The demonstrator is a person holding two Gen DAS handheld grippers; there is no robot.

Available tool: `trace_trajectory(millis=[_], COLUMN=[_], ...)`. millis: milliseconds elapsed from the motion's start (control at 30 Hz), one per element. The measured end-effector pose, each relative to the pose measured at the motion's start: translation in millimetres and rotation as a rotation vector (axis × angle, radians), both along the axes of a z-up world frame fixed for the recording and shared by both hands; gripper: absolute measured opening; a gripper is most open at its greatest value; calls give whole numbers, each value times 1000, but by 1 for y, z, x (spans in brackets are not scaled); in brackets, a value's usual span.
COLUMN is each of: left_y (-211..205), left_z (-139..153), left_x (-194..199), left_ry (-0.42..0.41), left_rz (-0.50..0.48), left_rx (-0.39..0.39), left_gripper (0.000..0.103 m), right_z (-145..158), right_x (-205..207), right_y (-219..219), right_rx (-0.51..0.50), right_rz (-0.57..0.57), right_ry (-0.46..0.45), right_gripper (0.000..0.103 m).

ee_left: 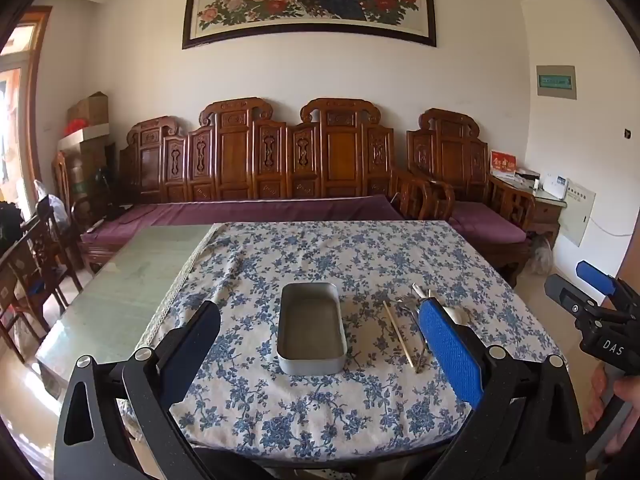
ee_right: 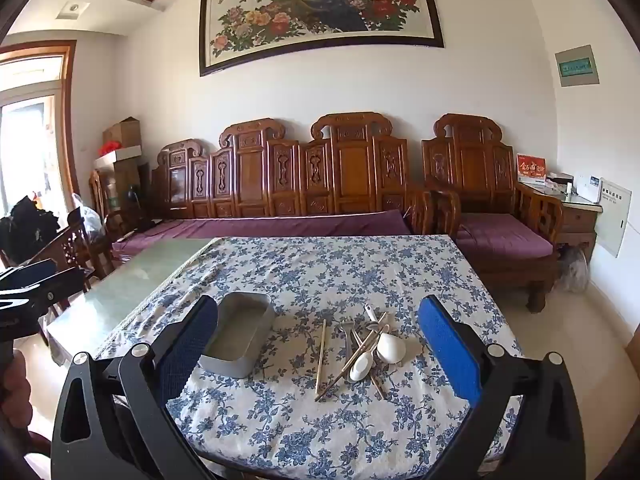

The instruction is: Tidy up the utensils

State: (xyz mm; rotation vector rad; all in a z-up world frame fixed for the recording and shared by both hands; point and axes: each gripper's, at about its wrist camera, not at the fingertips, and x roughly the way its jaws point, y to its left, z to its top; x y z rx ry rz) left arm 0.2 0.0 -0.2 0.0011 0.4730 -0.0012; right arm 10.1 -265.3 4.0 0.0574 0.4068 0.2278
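A grey metal box [ee_left: 311,329] [ee_right: 239,336] with nothing in it sits on the flowered tablecloth. To its right lies a loose pile of utensils [ee_right: 366,350]: white spoons [ee_right: 390,347], a metal fork [ee_right: 348,332] and wooden chopsticks, with one chopstick [ee_right: 321,356] [ee_left: 397,333] lying apart toward the box. My left gripper [ee_left: 320,344] hovers open in front of the box, and its blue pad hides part of the pile. My right gripper [ee_right: 318,350] is open over the near table edge, facing the pile. Nothing is between either pair of fingers.
The tablecloth [ee_right: 340,276] covers the right part of a glass-topped table [ee_left: 132,280]. A carved wooden sofa [ee_left: 260,176] and armchair [ee_right: 492,216] with purple cushions stand behind it. Wooden chairs [ee_left: 36,264] stand at the left. A hand [ee_left: 616,396] holds the right gripper's handle.
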Motion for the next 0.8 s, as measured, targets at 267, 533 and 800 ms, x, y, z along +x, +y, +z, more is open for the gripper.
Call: trace_trajectory(millis=[267,533,800], left_y=[1,0,-2], left_z=[1,0,5], left_x=[1,0,4], left_ry=[-2,-9,-12], left_rz=[2,0,1], left_rx=[-1,-2,-3], left_gripper=[97,97,97], right_z=[1,2,6], right_x=[-1,-2,-3], right_y=[0,0,1], right_rx=[3,4,4], right_rz=[0,0,-1], right_ry=[-8,-11,-13], right_gripper=[101,101,101])
